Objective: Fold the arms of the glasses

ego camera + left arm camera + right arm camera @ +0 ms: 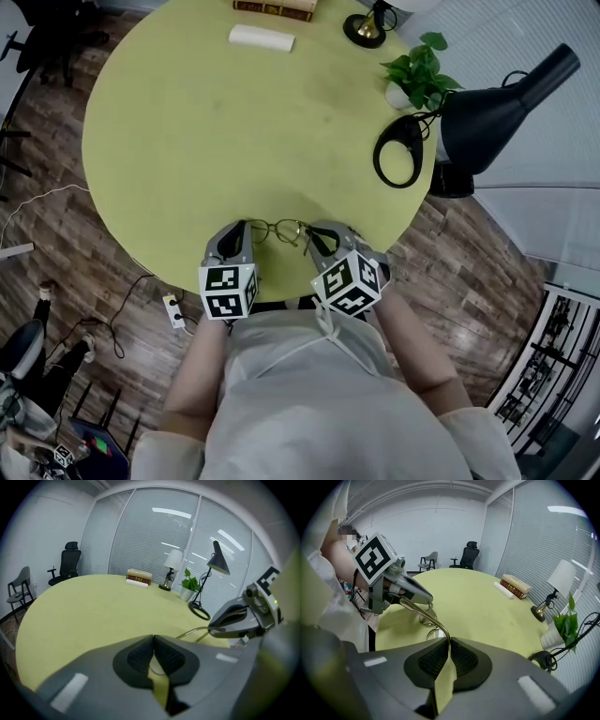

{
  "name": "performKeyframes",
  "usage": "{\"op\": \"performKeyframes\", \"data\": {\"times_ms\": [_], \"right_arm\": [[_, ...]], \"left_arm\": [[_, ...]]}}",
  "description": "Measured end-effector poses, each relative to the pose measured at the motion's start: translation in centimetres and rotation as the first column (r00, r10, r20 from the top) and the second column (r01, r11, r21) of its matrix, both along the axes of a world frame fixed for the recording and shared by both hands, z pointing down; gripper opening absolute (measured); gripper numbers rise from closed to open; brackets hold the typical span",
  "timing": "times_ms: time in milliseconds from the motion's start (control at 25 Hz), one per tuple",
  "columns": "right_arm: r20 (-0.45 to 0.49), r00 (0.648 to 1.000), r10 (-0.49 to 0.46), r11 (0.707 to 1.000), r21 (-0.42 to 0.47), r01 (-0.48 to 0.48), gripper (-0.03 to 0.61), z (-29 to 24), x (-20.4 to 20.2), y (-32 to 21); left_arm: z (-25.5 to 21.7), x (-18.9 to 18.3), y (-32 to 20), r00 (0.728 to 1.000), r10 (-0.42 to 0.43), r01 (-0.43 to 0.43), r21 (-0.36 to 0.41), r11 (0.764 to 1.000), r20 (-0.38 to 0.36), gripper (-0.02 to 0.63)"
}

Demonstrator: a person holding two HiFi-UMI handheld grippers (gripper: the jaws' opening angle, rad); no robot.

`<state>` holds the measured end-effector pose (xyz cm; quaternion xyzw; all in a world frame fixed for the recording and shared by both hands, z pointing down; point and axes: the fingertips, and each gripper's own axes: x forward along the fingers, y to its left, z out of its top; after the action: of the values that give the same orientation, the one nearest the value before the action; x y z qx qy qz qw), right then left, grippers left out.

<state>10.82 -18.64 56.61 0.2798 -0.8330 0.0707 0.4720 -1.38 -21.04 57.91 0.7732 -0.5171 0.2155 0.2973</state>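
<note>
Table [187, 122] — round, yellow-green (glasses [278, 230] near its edge) — wood floor [469, 281] below.

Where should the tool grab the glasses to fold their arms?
Probably by a thin metal arm near its tip, not the round lenses, coming in from the table's near edge, where the glasses are. The slim bar slips between flat pads, as the right tool shows.

The glasses [278, 231] are thin gold wire frames with round lenses [263, 230]. They sit at the near edge of the yellow-green table [234, 141], one arm [423, 611] slanting above the lenses.
</note>
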Motion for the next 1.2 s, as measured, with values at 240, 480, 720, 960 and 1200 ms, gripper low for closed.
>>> {"op": "performKeyframes", "data": {"times_ms": [240,480,720,960,1200], "right_arm": [[0.008,1.0,0.021,1.0,-0.007,-0.021,0.018,0.1,0.2,0.3],[0.02,1.0,0.018,1.0,-0.006,-0.018,0.018,0.2,0.5,0.3],[0.012,1.0,0.004,1.0,-0.005,-0.004,0.018,0.2,0.5,0.2],[-0.017,0.998,-0.058,0.998,-0.002,0.058,0.018,0.1,0.3,0.2],[-0.037,0.994,-0.1,0.995,-0.001,0.1,0.018,0.1,0.1,0.3]], "left_arm": [[1.0,1.2,-0.1,0.999,0.037,-0.037,-0.018,0.999,0.007,0.006],[1.8,1.7,-0.3,0.999,0.043,-0.043,-0.024,0.999,0.015,0.006],[1.3,1.7,-0.2,0.999,0.041,-0.041,-0.033,0.999,0.0,0.006],[1.7,1.7,2.3,0.996,0.08,-0.082,-0.097,0.992,-0.023,0.006],[3.0,1.4,3.7,0.997,0.021,-0.034,-0.188,0.981,-0.071,0.006]]}}
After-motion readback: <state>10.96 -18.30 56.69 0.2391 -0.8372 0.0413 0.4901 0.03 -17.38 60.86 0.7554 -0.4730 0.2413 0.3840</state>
